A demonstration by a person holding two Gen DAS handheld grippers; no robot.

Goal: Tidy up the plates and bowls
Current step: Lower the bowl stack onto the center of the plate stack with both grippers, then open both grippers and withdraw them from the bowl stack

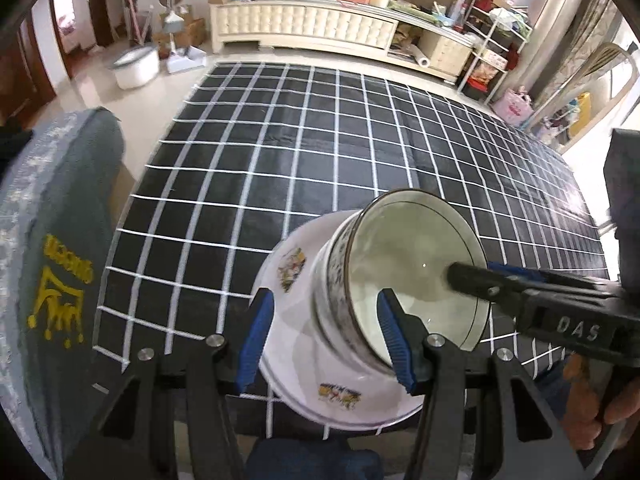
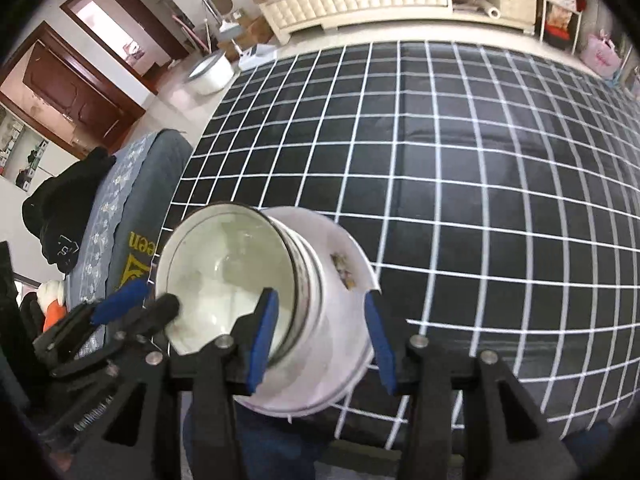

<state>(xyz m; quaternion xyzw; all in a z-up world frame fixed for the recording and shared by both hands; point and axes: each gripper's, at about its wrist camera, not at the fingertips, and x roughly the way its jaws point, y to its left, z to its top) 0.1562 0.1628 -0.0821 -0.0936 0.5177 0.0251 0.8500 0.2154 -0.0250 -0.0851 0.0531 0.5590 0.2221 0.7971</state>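
A stack of crockery hangs over the near edge of the table, tilted on its side. It is a white dish with flower decals (image 1: 294,268) (image 2: 344,320) with patterned bowls nested in it, the top bowl (image 1: 416,256) (image 2: 228,256) white inside. My left gripper (image 1: 325,316) is shut on the stack, one blue pad inside the top bowl and the other against the dish's outside. My right gripper (image 2: 320,312) clamps it the same way from the opposite side. Each gripper shows in the other's view, the right one (image 1: 480,272) and the left one (image 2: 148,300) both reaching into the bowl.
The table wears a black cloth with a white grid (image 1: 320,140) (image 2: 460,160). A chair with a grey cushion and yellow print (image 1: 60,260) (image 2: 132,208) stands at its left. A person's hand (image 1: 612,412) holds the right gripper. A cluttered white cabinet (image 1: 312,20) lines the far wall.
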